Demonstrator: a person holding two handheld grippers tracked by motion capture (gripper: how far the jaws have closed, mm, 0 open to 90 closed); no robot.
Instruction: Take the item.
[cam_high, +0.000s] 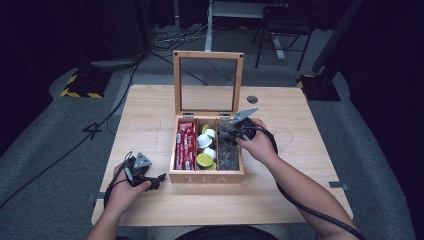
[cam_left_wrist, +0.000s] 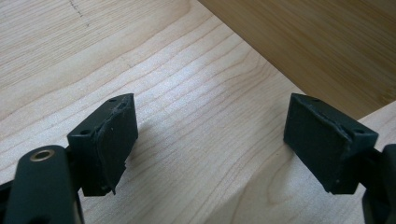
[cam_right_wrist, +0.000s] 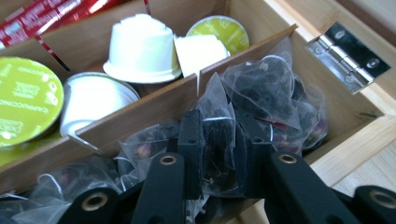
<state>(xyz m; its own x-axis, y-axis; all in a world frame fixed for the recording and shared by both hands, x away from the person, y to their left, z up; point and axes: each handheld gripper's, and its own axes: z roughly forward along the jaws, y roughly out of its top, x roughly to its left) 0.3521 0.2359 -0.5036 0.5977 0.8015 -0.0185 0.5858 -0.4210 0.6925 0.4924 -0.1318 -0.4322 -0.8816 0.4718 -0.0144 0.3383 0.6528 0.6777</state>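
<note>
High view, left to right: left gripper (cam_high: 150, 177) at lower left on table (cam_high: 150, 115), just beside front left corner of tea box (cam_high: 206, 176), jaws wide apart, nothing between. Left gripper view confirms: bare wood between pads (cam_left_wrist: 116, 140), box wall at upper right. Box centre frame, lid up; red sachets (cam_high: 185, 145) in left compartment, pods (cam_high: 205, 141) in middle, mesh tea bags (cam_high: 230, 145) in right. Right gripper (cam_high: 239, 131) dipped into right compartment, centre-right of frame. Right gripper view: jaws clamped on one pyramid tea bag (cam_right_wrist: 219, 140) at lower centre, more bags around it, hinge (cam_right_wrist: 348, 56) at upper right. Step, judged: pick of a tea bag, grip just made, bag not yet lifted. Next move likely calls for straight lift clear of divider and neighbouring bags, grip kept firm; risk of strings dragging other bags out.
</note>
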